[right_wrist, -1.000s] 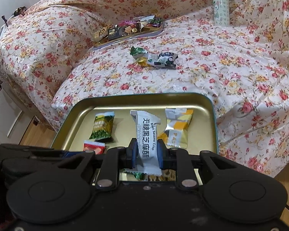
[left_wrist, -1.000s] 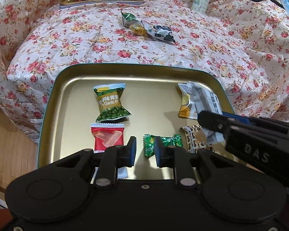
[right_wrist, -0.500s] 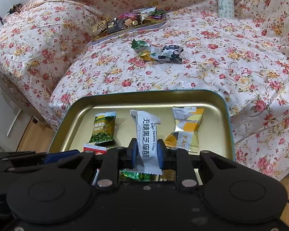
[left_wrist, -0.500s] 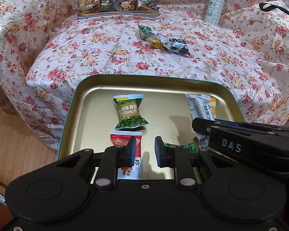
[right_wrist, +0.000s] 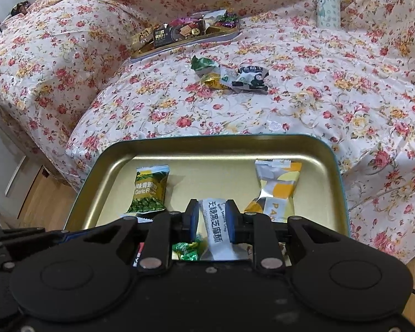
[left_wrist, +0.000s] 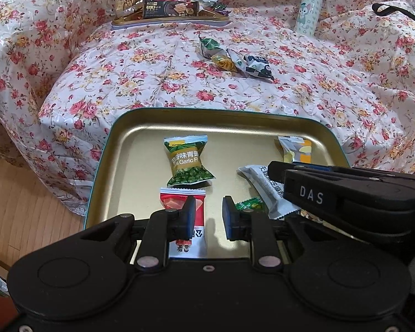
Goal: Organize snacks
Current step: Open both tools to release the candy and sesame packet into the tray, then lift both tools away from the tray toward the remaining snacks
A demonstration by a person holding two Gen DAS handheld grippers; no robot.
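Flowered cloth covers the sofa (right_wrist: pixel 304 105), and a gold tray (right_wrist: pixel 235 145) sits at its near edge. Over the tray, the right claw (right_wrist: pixel 212 220) is clamped on a white sesame snack packet (right_wrist: pixel 217 229). The left claw (left_wrist: pixel 209 218) hangs with its jaws slightly apart and nothing between them, above a red packet (left_wrist: pixel 189 227). A green pea packet (left_wrist: pixel 188 163) lies farther in, a yellow-and-white packet (right_wrist: pixel 276 191) to the right. Loose candies (right_wrist: pixel 229 76) and a second tray (right_wrist: pixel 185 37) lie farther back.

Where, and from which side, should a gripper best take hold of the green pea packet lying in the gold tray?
Probably at the pinched waist of the green pea packet, coming from above with one finger on each long side. It lies flat in the gold tray, flared at both ends, with bare tray on both sides.
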